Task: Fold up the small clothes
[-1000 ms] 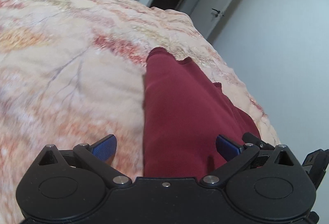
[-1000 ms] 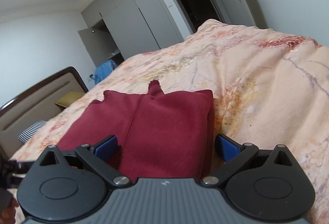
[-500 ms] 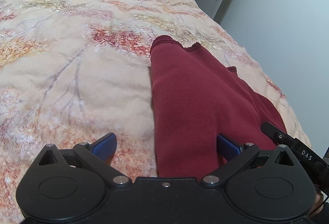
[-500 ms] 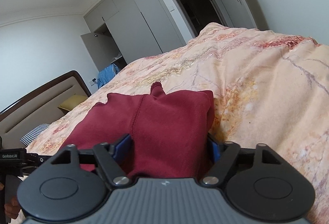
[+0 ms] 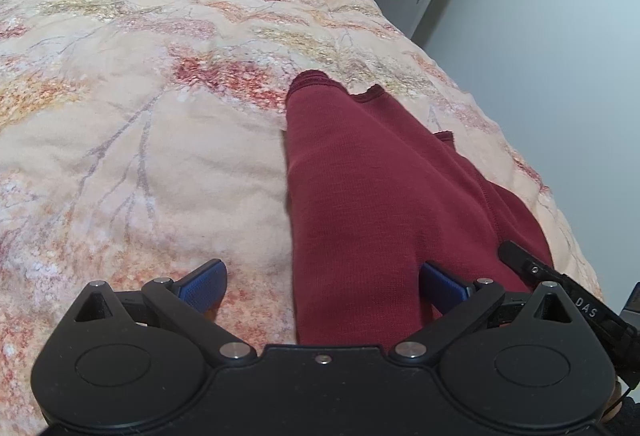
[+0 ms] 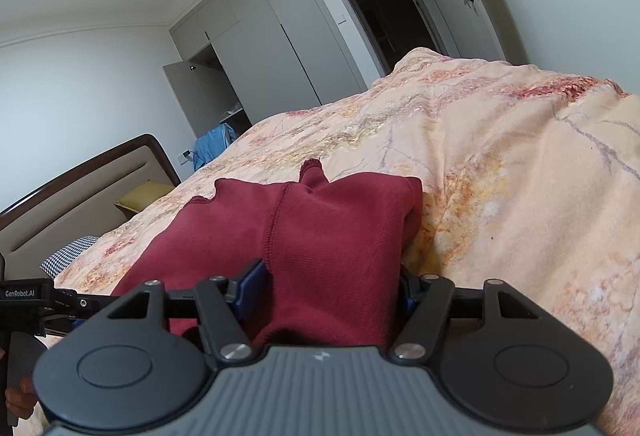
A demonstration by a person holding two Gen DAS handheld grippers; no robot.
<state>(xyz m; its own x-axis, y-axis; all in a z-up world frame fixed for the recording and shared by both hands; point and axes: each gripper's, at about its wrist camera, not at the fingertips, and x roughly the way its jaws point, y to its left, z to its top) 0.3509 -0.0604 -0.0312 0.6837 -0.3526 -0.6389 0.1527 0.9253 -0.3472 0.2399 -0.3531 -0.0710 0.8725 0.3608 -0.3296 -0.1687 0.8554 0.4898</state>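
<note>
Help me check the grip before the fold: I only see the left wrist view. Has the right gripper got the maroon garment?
Observer: Yes. The right gripper is closing its jaws, with the maroon garment bunched between its blue pads.
Operator: Which part of the garment is it taking?
Observer: The near end, from about the stitched seam across to the folded edge on the right.
Operator: Anything lying beside that edge?
Observer: Only the floral quilt shows there.
</note>
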